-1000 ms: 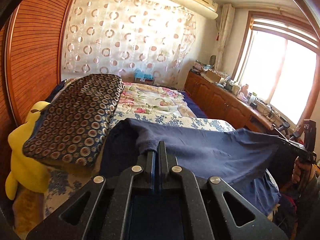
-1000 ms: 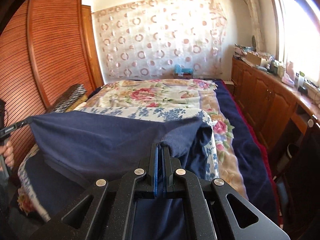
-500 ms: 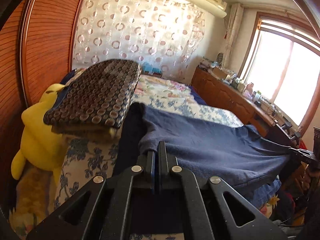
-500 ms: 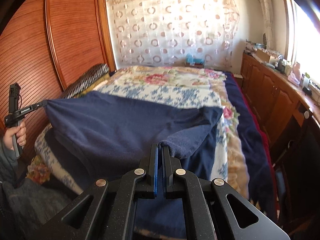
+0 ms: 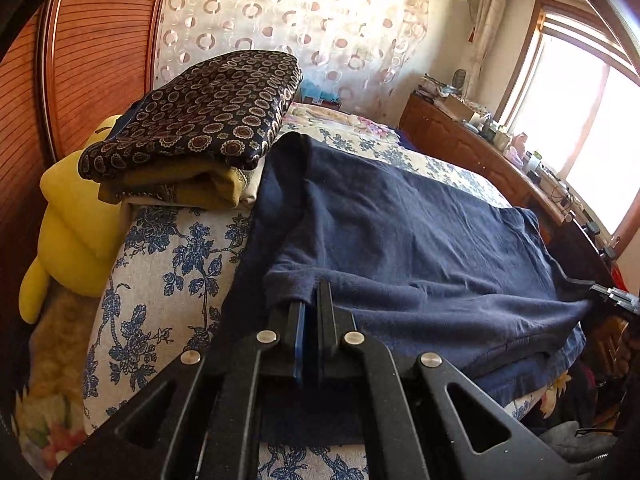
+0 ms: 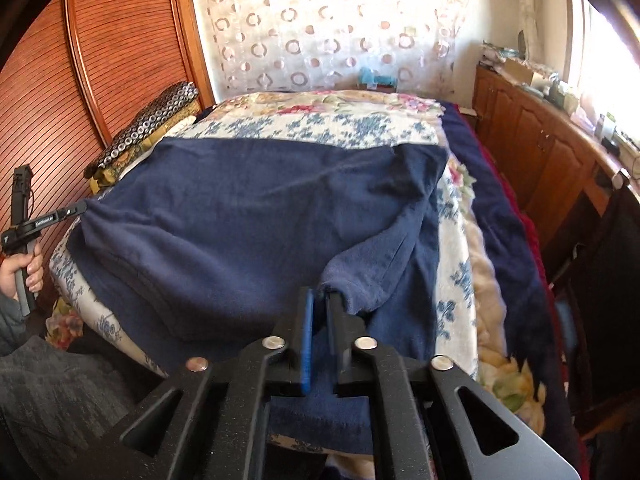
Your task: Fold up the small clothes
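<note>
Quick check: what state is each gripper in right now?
Left hand-held gripper: closed on a corner of the navy garment.
Right hand-held gripper: jaws just opening, now slightly open; a garment corner lies at its tips.

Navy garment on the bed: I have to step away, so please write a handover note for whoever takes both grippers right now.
Left gripper: shut on one near corner of the navy garment.
Right gripper: fingers have just been opening; the other near corner sits loosely between them.
Garment: spread on the bed, upper layer laid over a lower one.
Done: first fold laid down.
Left: free both corners, smooth it, probably fold again.
</note>
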Tool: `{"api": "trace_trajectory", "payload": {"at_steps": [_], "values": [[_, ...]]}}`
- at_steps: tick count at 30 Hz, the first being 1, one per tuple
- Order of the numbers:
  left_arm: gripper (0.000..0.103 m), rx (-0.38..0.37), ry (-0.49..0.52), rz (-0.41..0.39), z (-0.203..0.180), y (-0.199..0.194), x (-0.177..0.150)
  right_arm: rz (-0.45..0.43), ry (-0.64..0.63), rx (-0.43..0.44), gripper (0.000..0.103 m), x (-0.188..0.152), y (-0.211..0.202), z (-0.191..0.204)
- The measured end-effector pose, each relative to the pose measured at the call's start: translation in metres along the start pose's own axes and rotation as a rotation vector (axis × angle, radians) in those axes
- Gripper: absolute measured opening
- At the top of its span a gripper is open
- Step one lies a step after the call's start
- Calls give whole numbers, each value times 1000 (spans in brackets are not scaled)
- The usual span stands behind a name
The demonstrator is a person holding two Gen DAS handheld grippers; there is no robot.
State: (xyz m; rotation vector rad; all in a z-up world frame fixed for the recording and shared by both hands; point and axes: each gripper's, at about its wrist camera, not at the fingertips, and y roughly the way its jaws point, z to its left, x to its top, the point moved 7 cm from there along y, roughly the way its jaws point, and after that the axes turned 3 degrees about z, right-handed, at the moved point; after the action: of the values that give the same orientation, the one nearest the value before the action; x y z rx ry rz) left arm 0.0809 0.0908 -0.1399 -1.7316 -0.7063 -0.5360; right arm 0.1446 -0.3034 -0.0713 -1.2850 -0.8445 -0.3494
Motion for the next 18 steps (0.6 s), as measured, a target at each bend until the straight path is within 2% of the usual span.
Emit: {"api": "trace_trajectory", "payload": {"at_steps": [1, 2, 4, 6, 8, 10, 14, 15, 18], "values": [[17, 3, 4, -4, 0, -2, 0, -10, -3, -6, 17, 4, -2, -1], [22, 1, 8, -12, -1, -4, 0, -21, -8, -12, 19, 0, -6, 7], [43, -10, 15, -21, -3, -7, 2, -46, -16, -26, 28, 0, -13, 10], [48, -6, 34, -26, -7, -11, 3, -75, -25, -38, 39, 1, -17, 18], [59, 11, 55, -27, -10, -12, 4, -93, -31, -37, 44, -6, -25, 25], [76, 19, 67, -38, -13, -14, 5, -105, -31, -36, 47, -10, -25, 31], [78, 15, 80, -57, -17, -23, 8, -124, -48, -13, 52, -9, -15, 38], [78, 24, 78, -62, -16, -24, 8, -127, -55, -14, 55, -7, -12, 40], [78, 66, 72, -62, -10, -21, 9, -130, -75, 1, 56, -4, 3, 49]]}}
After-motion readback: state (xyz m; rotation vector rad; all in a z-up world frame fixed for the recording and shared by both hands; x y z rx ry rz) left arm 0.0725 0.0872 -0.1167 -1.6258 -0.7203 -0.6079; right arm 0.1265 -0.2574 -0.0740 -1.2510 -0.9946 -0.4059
